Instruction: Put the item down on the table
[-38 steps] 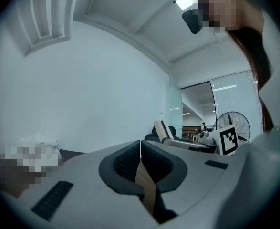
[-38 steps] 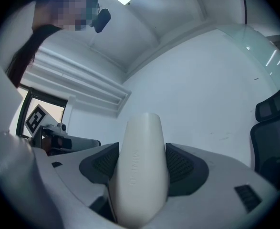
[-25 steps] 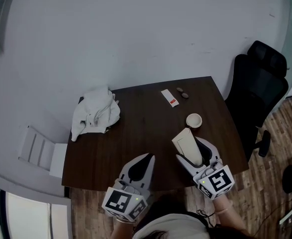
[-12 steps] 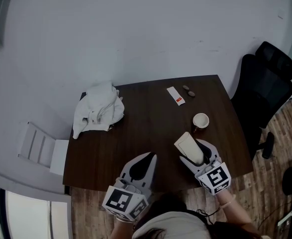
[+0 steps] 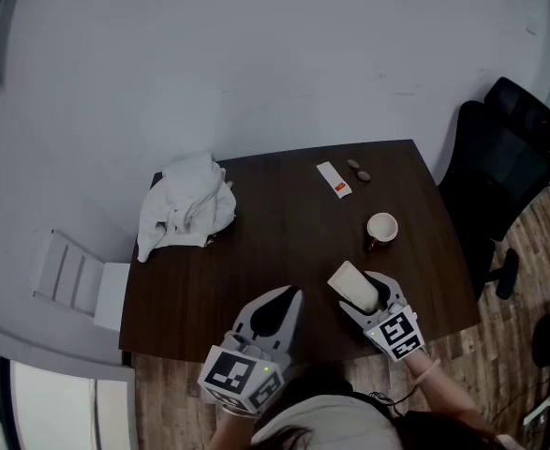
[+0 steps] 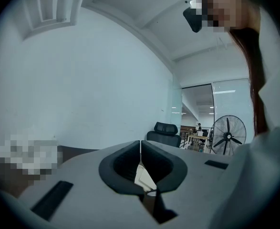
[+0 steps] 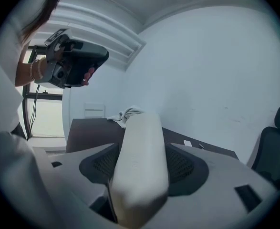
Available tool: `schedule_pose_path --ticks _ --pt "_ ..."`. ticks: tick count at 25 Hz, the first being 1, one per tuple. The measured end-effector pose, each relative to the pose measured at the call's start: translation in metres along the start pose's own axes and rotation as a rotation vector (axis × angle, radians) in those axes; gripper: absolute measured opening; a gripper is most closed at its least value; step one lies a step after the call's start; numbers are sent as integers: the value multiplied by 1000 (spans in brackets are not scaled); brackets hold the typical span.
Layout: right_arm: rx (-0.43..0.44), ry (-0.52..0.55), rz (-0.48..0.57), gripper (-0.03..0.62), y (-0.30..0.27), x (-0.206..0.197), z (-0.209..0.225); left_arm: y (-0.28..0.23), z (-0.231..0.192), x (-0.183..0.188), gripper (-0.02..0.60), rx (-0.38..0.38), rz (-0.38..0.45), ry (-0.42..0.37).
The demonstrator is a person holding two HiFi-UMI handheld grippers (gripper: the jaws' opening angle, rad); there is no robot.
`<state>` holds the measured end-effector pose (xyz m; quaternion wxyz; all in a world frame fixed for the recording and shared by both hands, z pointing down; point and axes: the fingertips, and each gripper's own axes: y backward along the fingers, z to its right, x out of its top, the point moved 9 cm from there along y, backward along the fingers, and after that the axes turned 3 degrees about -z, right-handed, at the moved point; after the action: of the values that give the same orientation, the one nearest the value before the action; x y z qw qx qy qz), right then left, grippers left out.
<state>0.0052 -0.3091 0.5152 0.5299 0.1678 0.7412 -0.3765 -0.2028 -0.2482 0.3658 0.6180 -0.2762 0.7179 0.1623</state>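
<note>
- right gripper (image 5: pixel 367 295) is clamped on the white item (image 5: pixel 353 285), jaws on its two long sides, near end seated deep between them
- left gripper (image 5: pixel 275 311) has jaws pressed together; a pale sliver shows in the gap behind the tips in the left gripper view, can't tell what it is
- white item sits over the near right part of the tabletop (image 5: pixel 275 237), close to the near edge; looks lifted off the surface, contact not confirmable
- long axis runs along the jaws, free end pointing away from the person and a bit left toward the tabletop middle; roughly level in the right gripper view
- step in hand, as I judge it: lower and release
- to do it well: bring the item down flat so its full length meets the tabletop, not end first, then spread the jaws and back out along the long axis so it doesn't get dragged
- set it a little further in from the near edge so it can't tip off
- cup (image 5: pixel 382 227) stands just beyond the free end, keep short of it
- cloth (image 5: pixel 186 206) at far left, well apart, no issue
</note>
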Motion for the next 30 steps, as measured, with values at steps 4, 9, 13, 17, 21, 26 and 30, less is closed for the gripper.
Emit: schedule_pose_path --ticks 4,9,13,17,21,26,30 --pt "6 10 -37 310 -12 -16 3 0 -3 1 23 8 3 1" --pt "28 42 -93 310 -29 -37 3 1 -2 -2 23 6 -1 3" --pt "65 68 -135 310 -40 -51 2 1 1 -3 23 7 -1 5" --pt "100 82 -184 310 -51 -66 1 1 1 -3 23 17 4 7" --pt "138 121 -231 311 -60 -78 -1 4 2 -3 23 28 4 12" --pt "171 134 -270 311 -67 -88 -1 6 3 -4 23 44 9 12" --pt "188 135 -302 311 -73 -95 0 10 2 -4 23 55 9 14"
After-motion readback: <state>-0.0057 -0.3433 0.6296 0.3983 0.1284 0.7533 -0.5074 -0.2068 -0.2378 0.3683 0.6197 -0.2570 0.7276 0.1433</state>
